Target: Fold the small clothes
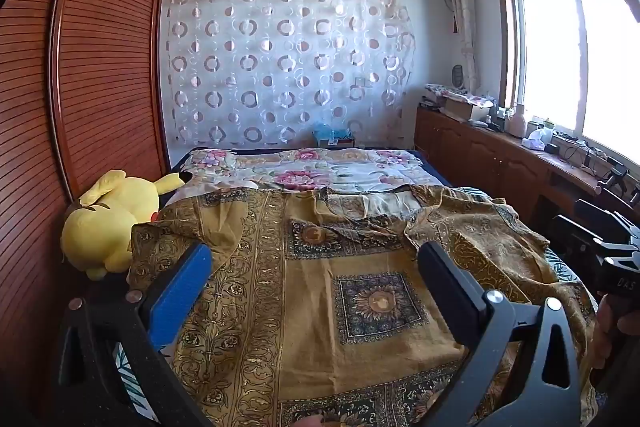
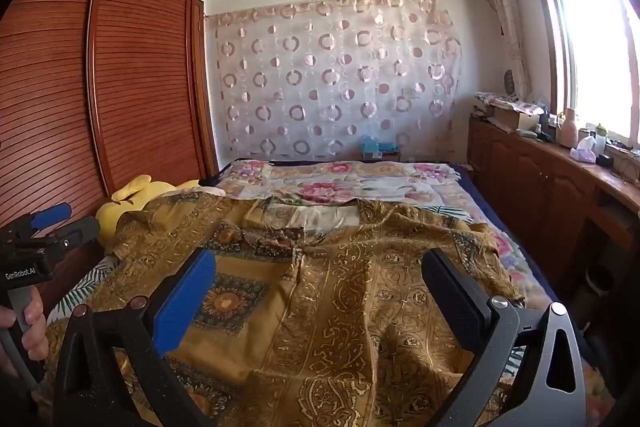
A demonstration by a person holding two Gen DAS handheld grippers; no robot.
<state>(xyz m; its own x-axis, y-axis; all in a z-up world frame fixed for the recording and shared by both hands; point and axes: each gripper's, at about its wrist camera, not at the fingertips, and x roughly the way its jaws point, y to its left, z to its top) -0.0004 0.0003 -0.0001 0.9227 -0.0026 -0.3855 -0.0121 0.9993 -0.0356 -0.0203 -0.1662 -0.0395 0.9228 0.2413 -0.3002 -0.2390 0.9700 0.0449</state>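
The shirt (image 1: 352, 267) lies spread flat on the bed (image 1: 320, 171), collar at the far end, hem toward the camera, so its long axis runs straight away from both grippers. Left gripper (image 1: 316, 263) hovers over the near left half, jaws spread wide, nothing between them. Right gripper (image 2: 320, 271) hangs over the near right half, equally wide and empty. Each looks about as close to its own side. A yellow plush (image 1: 108, 223) sits off the left sleeve.
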